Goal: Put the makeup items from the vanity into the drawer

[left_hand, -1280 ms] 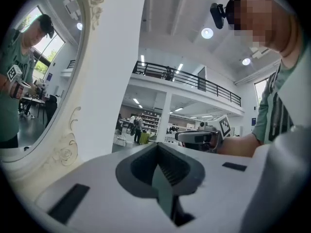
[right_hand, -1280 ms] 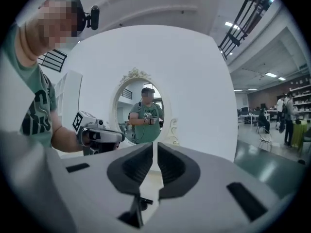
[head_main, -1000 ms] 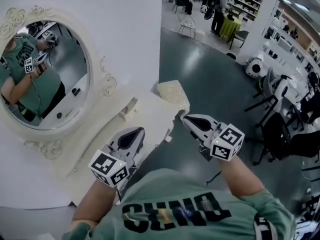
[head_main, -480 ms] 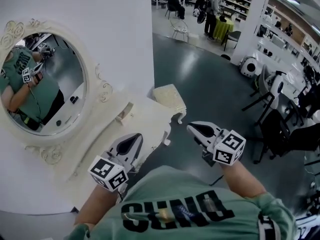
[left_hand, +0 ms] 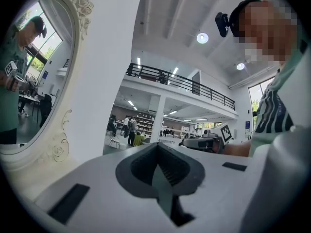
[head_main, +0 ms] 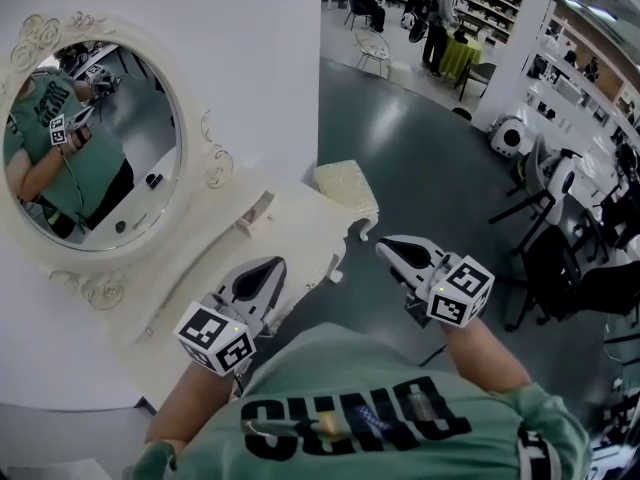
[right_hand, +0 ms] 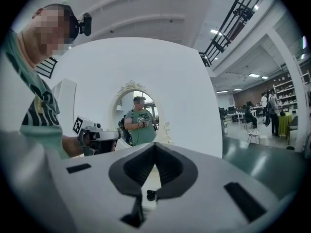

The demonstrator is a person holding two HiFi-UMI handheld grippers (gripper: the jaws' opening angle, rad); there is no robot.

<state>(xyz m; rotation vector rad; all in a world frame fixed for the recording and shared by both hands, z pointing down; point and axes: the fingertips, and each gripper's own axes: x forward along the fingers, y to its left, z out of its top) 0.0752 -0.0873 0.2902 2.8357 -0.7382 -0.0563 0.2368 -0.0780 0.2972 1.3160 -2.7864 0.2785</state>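
Observation:
The cream vanity top runs below an oval mirror in a carved frame. A small cream piece stands on the top near the wall; I cannot tell what it is. No makeup item shows clearly. My left gripper hovers over the vanity's near edge, shut and empty; its jaws meet at the tip. Right of the vanity, over the floor, my right gripper is also shut with nothing in it. A small dark round thing shows through the gap behind its jaws.
A cream stool stands just past the vanity's far end. The white wall backs the vanity. Dark chairs and desks fill the right side of the grey floor. People stand far off by the shelves.
The view swayed a little left and came back. Both grippers stay shut and almost in the same place in front of the chest.

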